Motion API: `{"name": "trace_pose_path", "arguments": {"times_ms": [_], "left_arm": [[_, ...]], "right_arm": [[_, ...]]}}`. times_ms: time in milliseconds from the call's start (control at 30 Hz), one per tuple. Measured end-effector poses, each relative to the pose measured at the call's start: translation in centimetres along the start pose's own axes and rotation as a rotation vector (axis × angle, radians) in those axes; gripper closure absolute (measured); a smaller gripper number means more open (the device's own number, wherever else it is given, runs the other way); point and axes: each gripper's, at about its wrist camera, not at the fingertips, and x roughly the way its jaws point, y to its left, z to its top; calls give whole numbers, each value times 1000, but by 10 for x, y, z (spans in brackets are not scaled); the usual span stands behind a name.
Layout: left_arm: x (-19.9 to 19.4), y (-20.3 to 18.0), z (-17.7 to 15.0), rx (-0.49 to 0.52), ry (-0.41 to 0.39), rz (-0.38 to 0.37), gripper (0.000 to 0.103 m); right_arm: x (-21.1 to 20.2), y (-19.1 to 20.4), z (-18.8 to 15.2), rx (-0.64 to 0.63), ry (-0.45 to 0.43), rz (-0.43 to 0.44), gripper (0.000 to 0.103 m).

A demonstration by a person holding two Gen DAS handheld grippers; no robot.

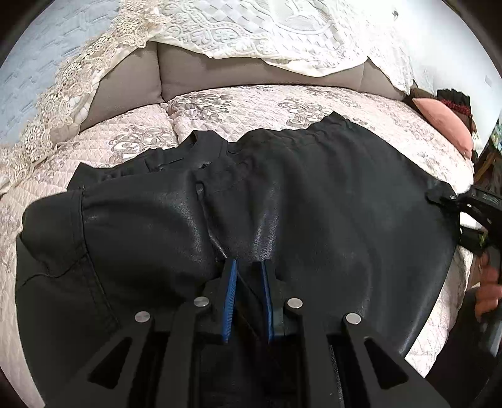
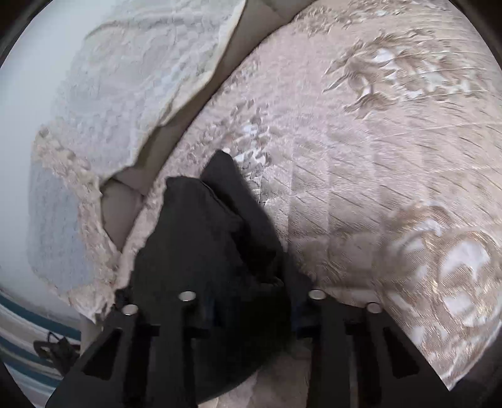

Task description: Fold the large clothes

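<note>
A large black leather-like garment (image 1: 282, 194) lies spread over the quilted sofa seat (image 1: 251, 100). My left gripper (image 1: 248, 266) with blue pads is shut on a fold of the garment's near edge. My right gripper (image 1: 451, 201) shows at the right edge of the left wrist view, shut on the garment's right corner. In the right wrist view the garment (image 2: 200, 238) bunches up between my right gripper's jaws (image 2: 251, 301), hiding the fingertips. That view is blurred.
A cream lace cover (image 1: 251, 28) drapes over the sofa back. A pink cushion (image 1: 445, 122) lies at the seat's right end. The grey sofa back (image 1: 219, 72) shows under the lace. A striped floor (image 2: 28, 345) shows at lower left of the right wrist view.
</note>
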Motion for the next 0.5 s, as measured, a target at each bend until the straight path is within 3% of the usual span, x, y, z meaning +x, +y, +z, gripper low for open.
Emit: {"name": "trace_pose_path", "arguments": {"times_ms": [67, 133, 200, 300, 500], "left_arm": [[-5, -2, 1, 7, 10, -5, 88], [-21, -1, 1, -14, 9, -64, 88], [-41, -1, -1, -23, -36, -100, 88], [-63, 5, 0, -37, -89, -84, 88], [-78, 45, -4, -172, -125, -53, 88]], "right_arm": [[-5, 8, 1, -26, 7, 8, 80], [-18, 14, 1, -28, -1, 55, 81], [-30, 22, 1, -40, -7, 92, 82], [-44, 41, 0, -76, -16, 143, 82], [-60, 99, -3, -174, -15, 265, 83]]}}
